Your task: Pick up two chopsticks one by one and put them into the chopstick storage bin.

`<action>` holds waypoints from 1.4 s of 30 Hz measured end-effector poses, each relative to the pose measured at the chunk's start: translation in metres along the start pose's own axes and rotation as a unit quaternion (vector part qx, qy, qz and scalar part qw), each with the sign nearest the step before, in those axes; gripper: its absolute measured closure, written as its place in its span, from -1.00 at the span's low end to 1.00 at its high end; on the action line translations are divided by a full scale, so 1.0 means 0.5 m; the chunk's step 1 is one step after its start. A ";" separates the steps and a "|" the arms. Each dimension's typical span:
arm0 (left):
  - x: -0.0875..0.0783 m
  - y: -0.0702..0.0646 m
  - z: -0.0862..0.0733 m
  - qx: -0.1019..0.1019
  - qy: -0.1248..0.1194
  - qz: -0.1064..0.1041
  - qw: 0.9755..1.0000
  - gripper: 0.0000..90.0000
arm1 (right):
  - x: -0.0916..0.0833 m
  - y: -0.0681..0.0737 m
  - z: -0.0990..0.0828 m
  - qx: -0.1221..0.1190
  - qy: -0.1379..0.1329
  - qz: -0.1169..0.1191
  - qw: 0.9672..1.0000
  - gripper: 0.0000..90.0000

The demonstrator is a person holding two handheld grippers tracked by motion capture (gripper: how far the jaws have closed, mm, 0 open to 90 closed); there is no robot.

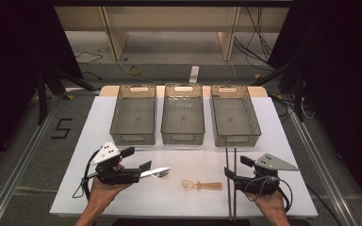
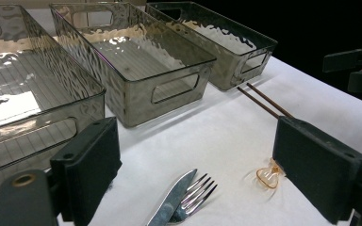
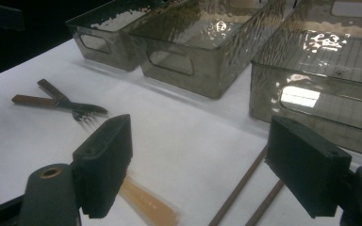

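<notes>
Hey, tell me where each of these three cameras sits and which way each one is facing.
High view: above the person's side, looking forward and down at the table; both forearms, left gripper, right gripper.
Left gripper view: rides that gripper, facing three bins, knife and fork; own open jaws.
Right gripper view: faces bins, chopsticks, amber spoon; own open jaws.
Shared: both gripper views show bins, fork, chopsticks.

My high view looks forward and down over the whole white table (image 1: pixel 273 141). My left gripper view sits low and near, facing far-right at the three bins (image 2: pixel 136 61). My right gripper view faces far-left. Both share the fork (image 2: pixel 195 195) and bins.
</notes>
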State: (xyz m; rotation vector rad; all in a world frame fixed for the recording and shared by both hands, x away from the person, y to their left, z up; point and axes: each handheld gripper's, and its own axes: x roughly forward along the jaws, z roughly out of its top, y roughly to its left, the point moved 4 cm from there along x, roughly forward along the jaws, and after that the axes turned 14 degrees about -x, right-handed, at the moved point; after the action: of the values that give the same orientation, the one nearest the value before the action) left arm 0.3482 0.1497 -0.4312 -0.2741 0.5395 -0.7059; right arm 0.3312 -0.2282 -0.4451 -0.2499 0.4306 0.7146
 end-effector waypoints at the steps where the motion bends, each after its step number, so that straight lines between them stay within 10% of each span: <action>1: 0.000 0.000 0.000 0.000 0.001 0.001 1.000 -0.67 | 0.000 0.000 0.000 0.000 0.002 -0.001 1.000 -0.46; 8: 0.002 0.000 -0.001 0.002 0.001 0.003 1.000 -0.67 | -0.004 -0.006 0.005 -0.014 0.021 -0.007 1.000 -0.44; 16: 0.003 -0.001 -0.001 0.007 0.004 0.006 1.000 -0.67 | 0.005 -0.016 0.008 -0.046 0.121 -0.016 0.991 -0.40; 29: 0.004 0.001 -0.001 0.003 0.004 0.008 1.000 -0.67 | 0.029 -0.032 -0.004 -0.071 0.276 -0.003 0.958 -0.20; 32: 0.004 0.001 -0.001 0.002 0.004 0.008 1.000 -0.67 | 0.041 -0.034 -0.012 -0.078 0.318 0.008 0.945 -0.09; 42: 0.004 0.000 -0.001 0.003 0.004 0.006 1.000 -0.67 | 0.073 -0.024 -0.037 -0.064 0.364 0.034 0.929 0.00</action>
State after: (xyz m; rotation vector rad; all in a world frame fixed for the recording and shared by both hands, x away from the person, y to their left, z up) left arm 0.3491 0.1483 -0.4322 -0.2614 0.5467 -0.6964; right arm 0.3584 -0.2226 -0.4772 -0.6330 1.1070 0.7043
